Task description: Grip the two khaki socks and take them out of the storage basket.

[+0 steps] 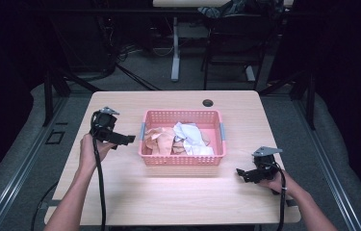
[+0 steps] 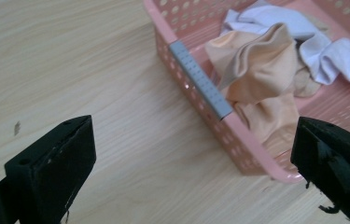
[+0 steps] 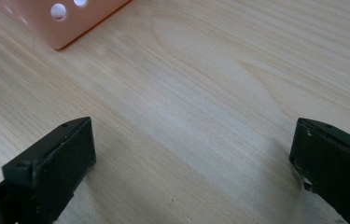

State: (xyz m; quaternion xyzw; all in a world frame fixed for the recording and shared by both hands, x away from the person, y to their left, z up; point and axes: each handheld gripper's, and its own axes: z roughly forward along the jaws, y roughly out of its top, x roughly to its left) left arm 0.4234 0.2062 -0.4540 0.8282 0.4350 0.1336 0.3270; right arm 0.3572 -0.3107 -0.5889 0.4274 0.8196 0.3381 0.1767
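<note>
**Both grippers open beside a basket of cloths**

From my remote seat, the high view shows a pink basket (image 1: 183, 160) standing at the middle of the wooden table (image 1: 135, 192), perforated along its walls and fitted with a grey handle strip (image 2: 200, 80) on a short side. Inside lie crumpled cloths: a peach cloth (image 1: 161, 139) in the basket's left half and a white cloth (image 1: 191, 136) to its right, the two touching in the middle.

My left gripper (image 1: 122, 139) is held in the person's left hand (image 1: 90, 150) just beside the basket's left wall, jaws spread wide and gripping nothing. In the left gripper view the basket's near corner sits between those jaws, with the peach cloth bunched against the handle strip and the white cloth farther back.

My right gripper (image 1: 243, 174) sits low over the table in the right hand (image 1: 277, 184), off the basket's right front corner and apart from it. Its jaws also stand wide, with bare wood grain between them in the right gripper view and a corner of the basket at the upper left. A black cable (image 1: 101, 192) trails from the left gripper toward the table's near edge.
</note>
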